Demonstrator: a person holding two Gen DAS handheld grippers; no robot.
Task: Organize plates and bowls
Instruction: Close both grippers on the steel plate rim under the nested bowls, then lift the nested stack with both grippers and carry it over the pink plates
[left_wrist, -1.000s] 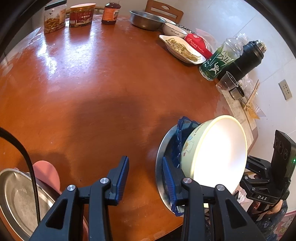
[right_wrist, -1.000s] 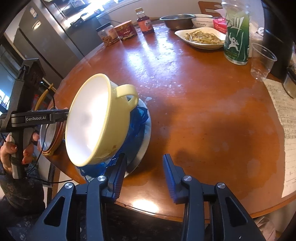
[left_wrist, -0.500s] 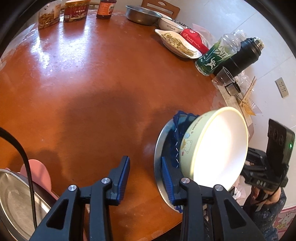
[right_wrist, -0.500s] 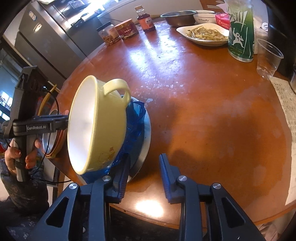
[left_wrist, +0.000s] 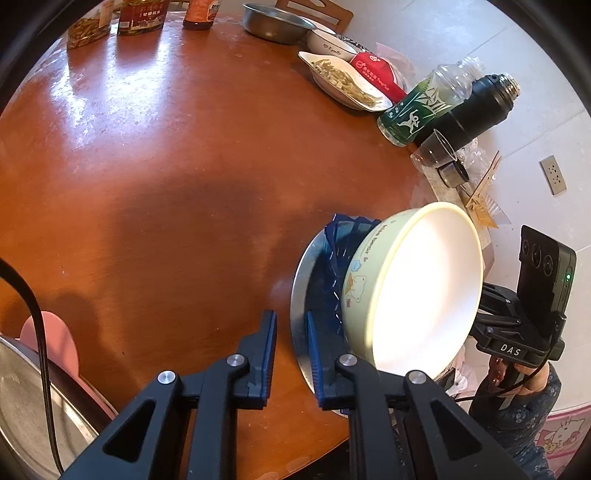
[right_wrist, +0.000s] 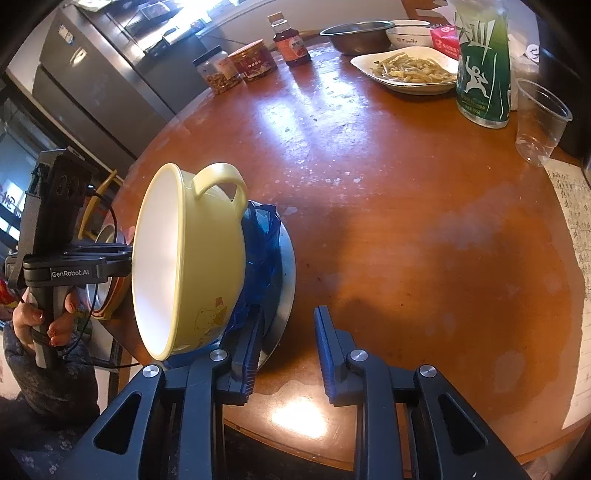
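A stack stands tilted on edge at the table's near rim: a steel plate (left_wrist: 297, 295) (right_wrist: 286, 280), a blue glass dish (left_wrist: 332, 266) (right_wrist: 264, 240) and a pale yellow bowl with a handle (left_wrist: 413, 291) (right_wrist: 207, 254) on top. My left gripper (left_wrist: 290, 332) has its jaws a little apart astride the steel plate's rim. My right gripper (right_wrist: 286, 334) has its jaws apart, the left finger against the stack's lower edge. Whether either one presses the plate I cannot tell.
A steel pan (left_wrist: 22, 402) and a pink dish (left_wrist: 51, 332) lie at the left. At the far side stand jars (right_wrist: 236, 66), a sauce bottle (right_wrist: 291, 44), a steel bowl (right_wrist: 356, 35), a plate of food (right_wrist: 410, 72), a green bottle (right_wrist: 482, 74), a plastic cup (right_wrist: 539, 122) and a black flask (left_wrist: 476, 107).
The stack has tipped up steeper on its edge. Both grippers have narrowed around the plate's rim and shifted slightly with it.
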